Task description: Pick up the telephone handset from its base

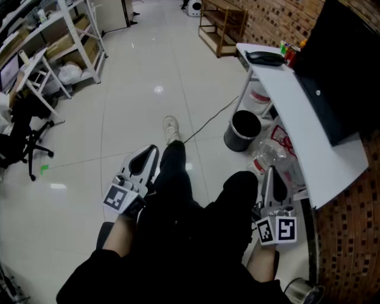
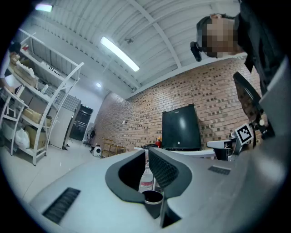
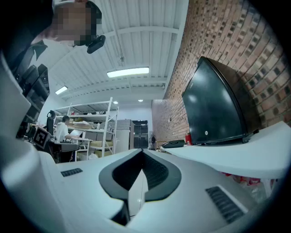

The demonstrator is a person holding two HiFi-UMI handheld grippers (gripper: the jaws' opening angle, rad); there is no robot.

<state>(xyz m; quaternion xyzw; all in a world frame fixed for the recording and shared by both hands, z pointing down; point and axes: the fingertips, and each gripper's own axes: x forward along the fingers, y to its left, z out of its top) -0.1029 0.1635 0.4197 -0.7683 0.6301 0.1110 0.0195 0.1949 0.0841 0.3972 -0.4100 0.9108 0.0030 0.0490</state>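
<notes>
L tongs point(image 1: 151, 149) & R tongs point(image 1: 270, 171) both pressed together — nothing pinched.

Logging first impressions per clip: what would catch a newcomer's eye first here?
The left gripper and right gripper sit beside the person's dark legs, jaws together, holding nothing. At right, a white table by the brick wall carries a large black screen and, at its far end, the black telephone, untouched.
</notes>
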